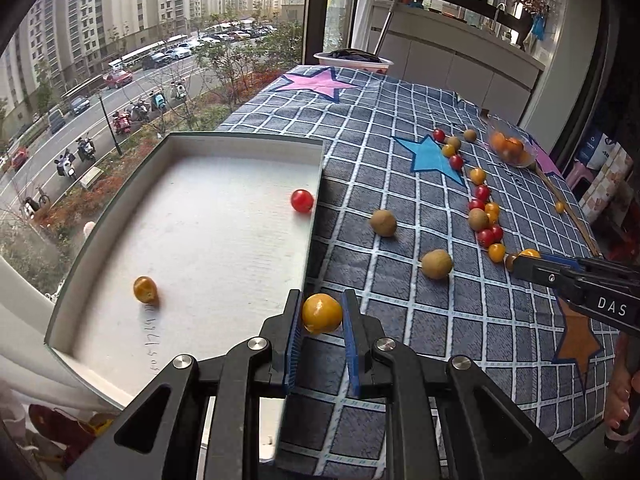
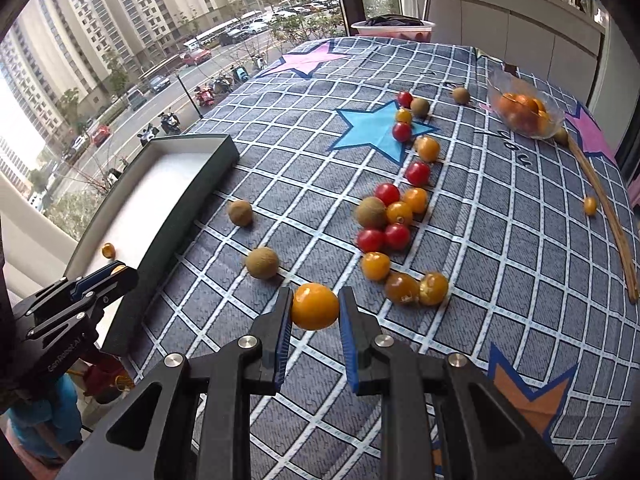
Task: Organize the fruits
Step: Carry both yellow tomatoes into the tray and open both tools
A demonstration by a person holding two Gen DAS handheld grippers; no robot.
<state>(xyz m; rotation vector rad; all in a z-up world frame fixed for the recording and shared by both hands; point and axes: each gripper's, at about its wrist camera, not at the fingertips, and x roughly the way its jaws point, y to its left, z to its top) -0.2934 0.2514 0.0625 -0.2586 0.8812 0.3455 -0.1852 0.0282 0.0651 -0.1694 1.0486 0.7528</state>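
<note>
My left gripper is shut on a yellow cherry tomato, held over the near right edge of the white-bottomed box. Inside that box lie a red tomato and a yellow tomato. My right gripper is shut on another yellow tomato, above the checked cloth. It also shows at the right of the left wrist view as the right gripper. Red and yellow tomatoes and brown longans lie scattered on the cloth.
A clear bowl of orange fruit sits at the far right. A thin wooden stick runs along the right edge. A white basin stands at the far end. A window is beyond the box on the left.
</note>
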